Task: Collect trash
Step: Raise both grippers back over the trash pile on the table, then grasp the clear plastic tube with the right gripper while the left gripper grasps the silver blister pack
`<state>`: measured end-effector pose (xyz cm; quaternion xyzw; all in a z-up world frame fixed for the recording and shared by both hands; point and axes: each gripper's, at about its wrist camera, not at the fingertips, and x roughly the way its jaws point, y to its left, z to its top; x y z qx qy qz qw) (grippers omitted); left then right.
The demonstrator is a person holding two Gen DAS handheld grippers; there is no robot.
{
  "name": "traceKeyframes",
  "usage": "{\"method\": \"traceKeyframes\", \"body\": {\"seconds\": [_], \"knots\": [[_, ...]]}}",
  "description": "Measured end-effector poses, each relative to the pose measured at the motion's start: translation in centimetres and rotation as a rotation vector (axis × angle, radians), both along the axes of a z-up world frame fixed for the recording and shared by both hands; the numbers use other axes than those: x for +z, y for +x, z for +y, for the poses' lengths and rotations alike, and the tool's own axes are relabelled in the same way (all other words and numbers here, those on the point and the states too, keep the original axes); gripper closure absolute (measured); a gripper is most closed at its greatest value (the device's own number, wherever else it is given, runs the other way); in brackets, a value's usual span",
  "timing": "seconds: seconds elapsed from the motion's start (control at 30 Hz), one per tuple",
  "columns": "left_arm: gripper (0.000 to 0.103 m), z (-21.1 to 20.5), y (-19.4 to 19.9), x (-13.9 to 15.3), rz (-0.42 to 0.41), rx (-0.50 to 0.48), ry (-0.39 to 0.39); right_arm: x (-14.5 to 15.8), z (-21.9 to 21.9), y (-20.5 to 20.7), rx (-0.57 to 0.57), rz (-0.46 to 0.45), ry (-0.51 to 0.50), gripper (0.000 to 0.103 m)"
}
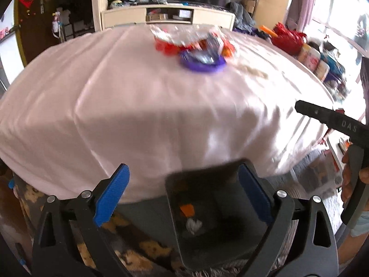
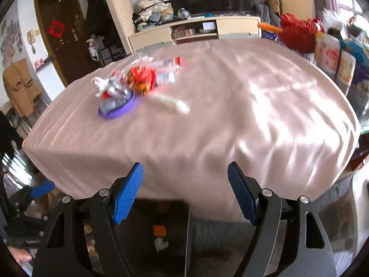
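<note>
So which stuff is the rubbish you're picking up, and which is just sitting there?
For the job:
- pile of wrappers on the purple lid
- white paper roll
- dark bin holding an orange scrap and a white wad

Just lying about:
- red basket
- jars
- clothes on the shelf

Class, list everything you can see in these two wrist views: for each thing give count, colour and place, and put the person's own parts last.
Table: one, pink cloth over it, centre.
Plate: one, purple, far side of table, under wrappers.
Wrappers: a pile, red, orange, silver, clear, on and behind plate.
Tube: one, whitish, on cloth beside plate.
Bin: one, dark, on floor below table's near edge.
Scraps: two, orange and white, in bin.
Left gripper: black, blue pads, open, above bin.
Right gripper: black, blue pads, open, empty.
</note>
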<state>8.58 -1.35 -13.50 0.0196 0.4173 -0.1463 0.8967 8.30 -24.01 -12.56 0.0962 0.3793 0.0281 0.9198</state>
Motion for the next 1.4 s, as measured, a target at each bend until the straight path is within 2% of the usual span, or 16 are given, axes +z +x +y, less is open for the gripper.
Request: {"method": "traceKeyframes", "body": {"seconds": [0.2,0.4,0.7,0.8,0.87,0.9,0.97,1.03,1.2,1.27,1.4], "knots": [[0.013,-0.3,3.2,2.5,-0.044,0.016,0.008,0.8,0.8,3.5,0.046,-0.016,-0.059,0.027],[0.013,-1.1,6.0,4.7,-0.068,0.013,-0.005,0.6,1.6,6.5,0.090,-0.004,-0.095,0.036],[0.013,-3.0,9.1,6.1,-0.083,-0.004,0.002,-0.1,1.9,9.0,0.124,0.002,-0.113,0.039],[0.014,-3.4,9.9,6.0,-0.076,-0.011,0.000,-0.5,2.1,9.6,0.140,0.003,-0.125,0.048],[0.014,-3.8,10.3,5.9,-0.073,-0.015,-0.001,-0.5,2.3,9.5,0.138,-0.001,-0.149,0.065],[0.014,-4.1,10.7,5.8,-0.070,-0.018,-0.002,-0.4,2.2,9.5,0.140,-0.001,-0.151,0.070],[0.014,-4.7,11.1,5.8,-0.070,-0.024,0.001,-0.3,2.0,9.2,0.140,0.005,-0.151,0.086],[0.014,-5.4,11.6,5.8,-0.072,-0.035,0.007,-0.2,1.7,8.9,0.130,0.010,-0.164,0.088],[0.025,-7.1,13.1,5.3,-0.057,-0.061,0.014,-0.1,-0.3,8.8,0.069,0.015,-0.137,0.088],[0.035,-7.6,13.8,5.0,-0.046,-0.065,0.015,0.0,-0.9,8.8,0.057,0.016,-0.125,0.089],[0.047,-8.1,14.8,4.6,-0.041,-0.068,0.024,0.0,-1.1,8.9,0.056,0.016,-0.124,0.088]]}}
